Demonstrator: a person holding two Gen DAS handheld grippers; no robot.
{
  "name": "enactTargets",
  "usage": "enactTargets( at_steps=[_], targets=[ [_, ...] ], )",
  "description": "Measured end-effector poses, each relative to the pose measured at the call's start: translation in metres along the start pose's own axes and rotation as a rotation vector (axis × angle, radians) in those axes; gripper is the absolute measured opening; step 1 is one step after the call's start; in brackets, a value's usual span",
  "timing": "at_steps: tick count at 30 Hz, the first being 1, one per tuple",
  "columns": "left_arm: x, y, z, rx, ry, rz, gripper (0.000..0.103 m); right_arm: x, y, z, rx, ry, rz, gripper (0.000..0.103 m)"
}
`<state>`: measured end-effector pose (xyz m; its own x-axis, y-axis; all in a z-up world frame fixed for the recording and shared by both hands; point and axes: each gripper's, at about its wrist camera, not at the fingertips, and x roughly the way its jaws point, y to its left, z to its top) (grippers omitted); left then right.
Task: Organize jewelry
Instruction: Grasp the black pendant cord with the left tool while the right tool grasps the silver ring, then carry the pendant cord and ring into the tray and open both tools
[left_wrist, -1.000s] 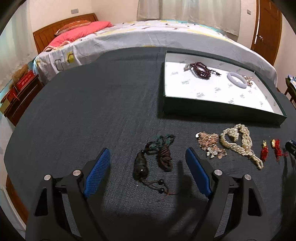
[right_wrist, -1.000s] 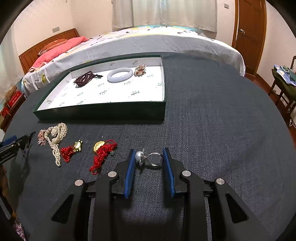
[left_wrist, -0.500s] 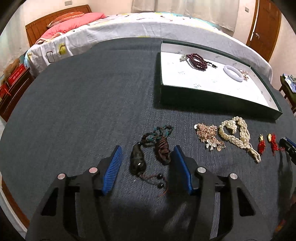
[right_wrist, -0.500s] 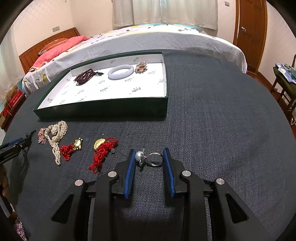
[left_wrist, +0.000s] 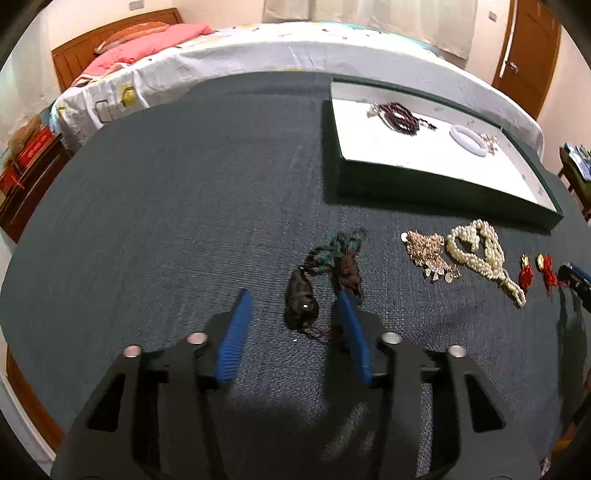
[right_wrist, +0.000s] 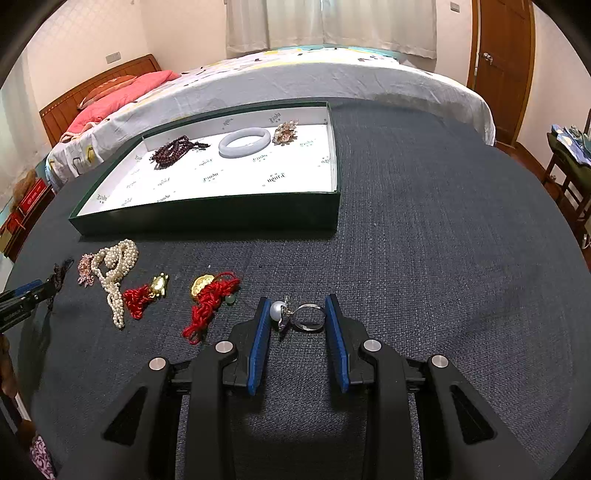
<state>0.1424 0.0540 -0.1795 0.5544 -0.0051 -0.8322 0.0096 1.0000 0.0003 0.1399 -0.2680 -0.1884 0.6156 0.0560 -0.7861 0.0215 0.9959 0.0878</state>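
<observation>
A dark woven cloth covers the desk (right_wrist: 424, 229). The left gripper (left_wrist: 295, 314) has just been closing its blue ribbed pads around a dark corded necklace with a black pendant (left_wrist: 301, 295); the right pad touches its knotted cord, the left stands clear. The right gripper (right_wrist: 297, 317), narrowly parted, brackets a silver ring with a white pearl (right_wrist: 303, 315), the pearl against one pad; whether it grips is unclear. The shallow green tray with white lining (right_wrist: 207, 218) holds dark red beads (right_wrist: 173, 149), a pale bangle (right_wrist: 243, 142) and a small glittery cluster (right_wrist: 285, 132).
</observation>
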Motion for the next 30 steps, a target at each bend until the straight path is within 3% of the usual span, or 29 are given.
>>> enactTargets(
  at_steps=[2,7,15,30],
  targets=[
    [0.001,-0.001,0.002,0.003,-0.002,-0.007,0.041,-0.001,0.000,0.000,-0.001,0.000,0.000,0.031],
    [0.001,-0.005,0.004,0.026,-0.001,-0.023,0.018,0.000,0.000,0.000,0.002,0.000,0.000,0.031],
    [-0.002,-0.006,0.002,0.030,-0.010,-0.025,0.017,-0.001,0.000,0.000,0.000,-0.003,0.002,0.031],
    [-0.037,-0.017,0.019,0.039,-0.116,-0.063,0.017,-0.011,0.004,0.005,-0.004,-0.033,0.006,0.031]
  ],
)
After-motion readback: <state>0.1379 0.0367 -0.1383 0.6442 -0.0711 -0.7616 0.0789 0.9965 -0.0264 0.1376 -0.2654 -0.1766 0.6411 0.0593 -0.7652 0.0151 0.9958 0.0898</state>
